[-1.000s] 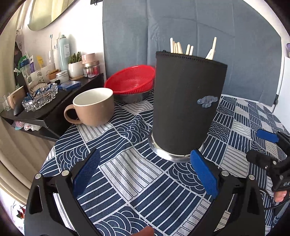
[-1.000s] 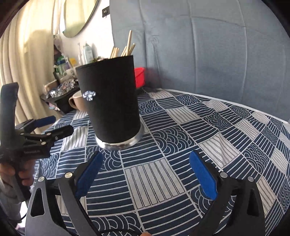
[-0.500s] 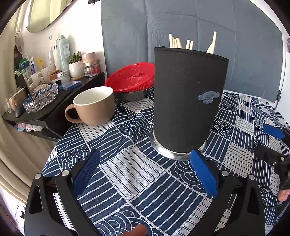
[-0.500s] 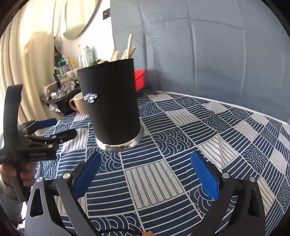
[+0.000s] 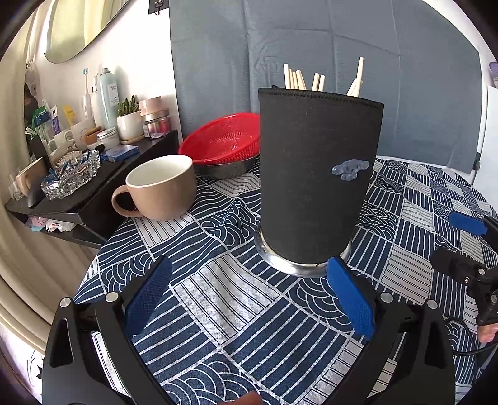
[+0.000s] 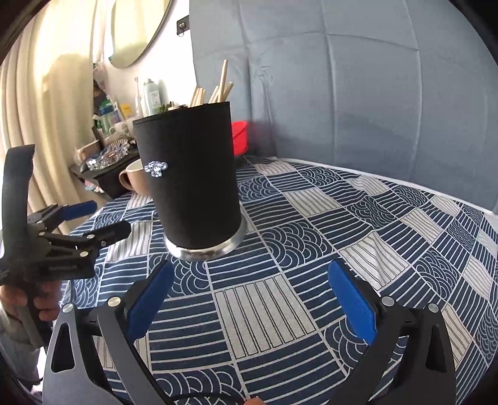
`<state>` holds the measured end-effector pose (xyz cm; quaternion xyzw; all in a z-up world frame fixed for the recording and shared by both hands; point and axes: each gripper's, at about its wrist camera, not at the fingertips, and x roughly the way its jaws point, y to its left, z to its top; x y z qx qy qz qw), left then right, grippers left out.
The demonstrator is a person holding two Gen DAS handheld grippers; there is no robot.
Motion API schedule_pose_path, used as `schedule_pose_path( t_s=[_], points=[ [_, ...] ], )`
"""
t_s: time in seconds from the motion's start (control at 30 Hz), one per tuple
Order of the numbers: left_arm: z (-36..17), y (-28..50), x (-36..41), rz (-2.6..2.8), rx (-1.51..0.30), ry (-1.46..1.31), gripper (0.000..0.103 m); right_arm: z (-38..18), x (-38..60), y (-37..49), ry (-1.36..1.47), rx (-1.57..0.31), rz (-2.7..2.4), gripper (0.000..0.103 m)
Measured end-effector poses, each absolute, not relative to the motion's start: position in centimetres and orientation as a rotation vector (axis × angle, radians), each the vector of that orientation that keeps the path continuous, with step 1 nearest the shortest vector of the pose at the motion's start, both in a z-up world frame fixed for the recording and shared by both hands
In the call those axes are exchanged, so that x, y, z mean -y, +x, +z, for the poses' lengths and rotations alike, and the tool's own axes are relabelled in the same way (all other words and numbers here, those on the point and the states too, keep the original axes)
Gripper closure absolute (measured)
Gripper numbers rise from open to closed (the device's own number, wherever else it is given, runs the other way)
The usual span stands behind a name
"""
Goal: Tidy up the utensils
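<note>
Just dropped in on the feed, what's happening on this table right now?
Nobody is holding anything at this moment. The left tool and the right tool are both open and empty, hovering low over the patterned tablecloth. Between them stands the black utensil holder, upright, with wooden chopsticks sticking out of its top. A beige mug and a red colander sit behind it, untouched.

A blue padded panel [image 5: 358, 46] covers the far wall behind the table with its blue patterned cloth [image 5: 218, 311]. On the left, a white wall [image 5: 149, 62] carries a rounded mirror [image 5: 81, 28] above a dark shelf [image 5: 102, 177] crowded with bottles and jars. Cream curtains [image 6: 46, 93] glow with daylight at far left.
</note>
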<state>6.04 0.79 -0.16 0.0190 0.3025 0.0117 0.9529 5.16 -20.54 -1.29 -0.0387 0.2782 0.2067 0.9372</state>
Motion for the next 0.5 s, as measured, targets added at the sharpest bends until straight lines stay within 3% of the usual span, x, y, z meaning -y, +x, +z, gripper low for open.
schedule_pose_path(
  t_s=[0.5],
  points=[
    [-0.17,6.01,-0.91,0.033,-0.618,0.027,0.006,-1.25,20.37,5.06,-0.091,-0.569,0.414,0.008]
  ],
)
